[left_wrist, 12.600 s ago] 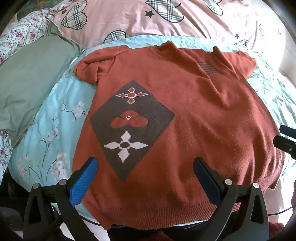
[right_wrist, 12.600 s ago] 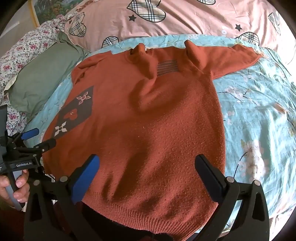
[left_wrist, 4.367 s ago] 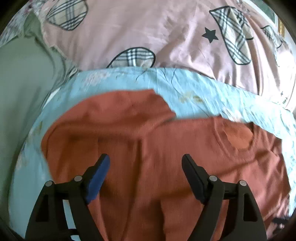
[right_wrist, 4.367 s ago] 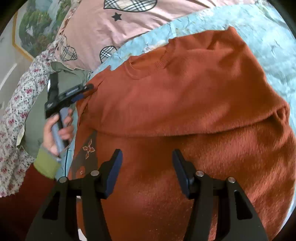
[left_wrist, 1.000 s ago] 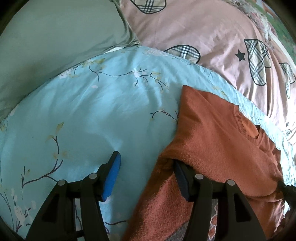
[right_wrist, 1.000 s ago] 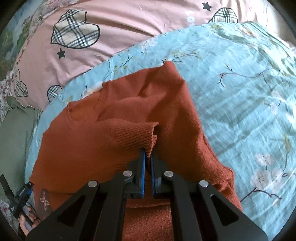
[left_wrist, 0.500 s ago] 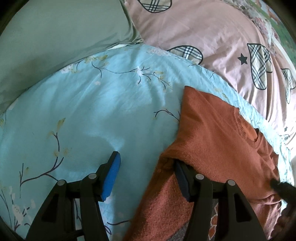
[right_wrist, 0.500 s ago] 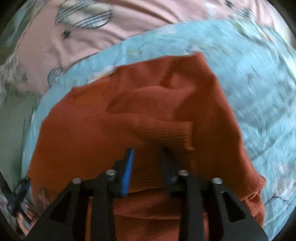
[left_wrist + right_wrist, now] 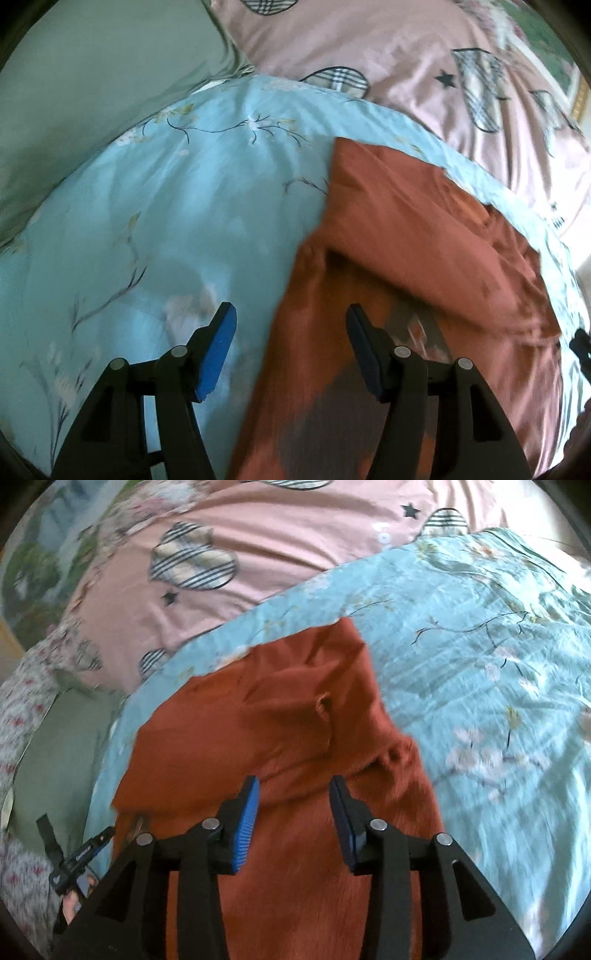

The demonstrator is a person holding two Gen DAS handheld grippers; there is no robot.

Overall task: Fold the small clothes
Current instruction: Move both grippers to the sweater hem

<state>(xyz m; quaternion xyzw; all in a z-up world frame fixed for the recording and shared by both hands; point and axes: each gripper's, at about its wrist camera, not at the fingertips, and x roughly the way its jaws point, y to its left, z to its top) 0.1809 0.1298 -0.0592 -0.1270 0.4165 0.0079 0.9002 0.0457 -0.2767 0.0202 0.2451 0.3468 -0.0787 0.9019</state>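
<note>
A rust-red sweater (image 9: 424, 229) lies on the bed with both sleeves folded in over its chest (image 9: 280, 720). Part of its dark diamond pattern (image 9: 332, 417) shows near my left gripper. My left gripper (image 9: 290, 332) hovers over the sweater's left edge. Its jaws are opening, and the pads press on nothing. My right gripper (image 9: 294, 801) hangs above the folded sleeve near the sweater's middle. Its jaws are opening too, and the cuff (image 9: 325, 709) lies free beyond them. A hand holds the left gripper (image 9: 79, 856) at the lower left of the right wrist view.
The sweater rests on a light-blue floral sheet (image 9: 166, 206). A green pillow (image 9: 92, 92) lies to the left. A pink quilt with plaid hearts (image 9: 295, 546) lies behind. A flowered white fabric (image 9: 22, 701) edges the bed on the left.
My right gripper has let go of the sleeve cuff, spread its jaws and drawn back. My left gripper has pulled its right finger out from under the sweater's folded edge and lifted away.
</note>
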